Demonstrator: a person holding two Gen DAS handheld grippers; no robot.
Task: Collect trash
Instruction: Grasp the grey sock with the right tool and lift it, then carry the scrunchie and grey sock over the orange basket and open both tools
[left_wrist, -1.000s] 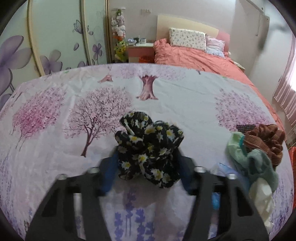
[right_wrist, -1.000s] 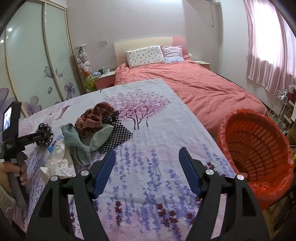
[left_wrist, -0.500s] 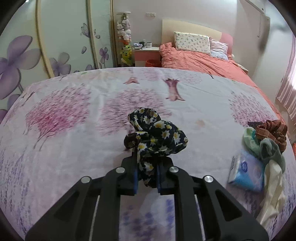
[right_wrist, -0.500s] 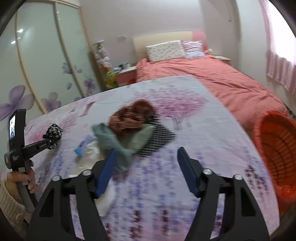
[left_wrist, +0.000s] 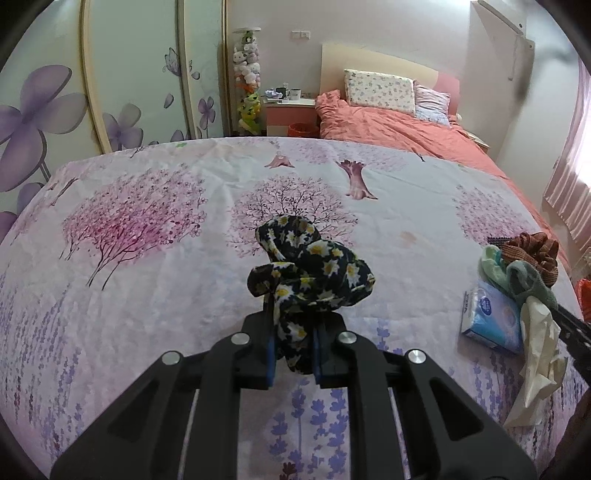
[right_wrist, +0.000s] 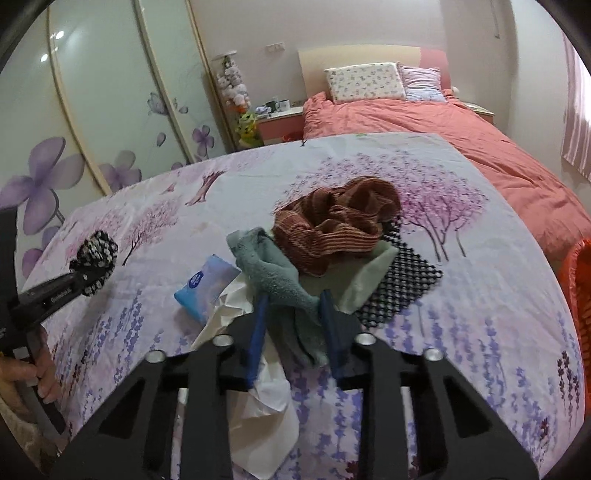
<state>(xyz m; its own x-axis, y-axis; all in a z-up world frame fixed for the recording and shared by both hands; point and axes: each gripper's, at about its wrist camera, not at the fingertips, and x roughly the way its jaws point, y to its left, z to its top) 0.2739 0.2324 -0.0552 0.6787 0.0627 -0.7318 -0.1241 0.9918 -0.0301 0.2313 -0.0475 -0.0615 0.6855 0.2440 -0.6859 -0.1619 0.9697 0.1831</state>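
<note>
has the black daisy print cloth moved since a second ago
Yes. The daisy cloth lay on the tree-print sheet between open fingers; now the left gripper is shut on it and it stands raised clear of the sheet, nearer the tissue pack.

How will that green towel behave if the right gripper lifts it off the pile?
The green towel looks soft and bunched, so it will probably droop from the right gripper, whose jaws have just been closing around it. The brown striped cloth overlaps it and may drag along. It seems light.
</note>
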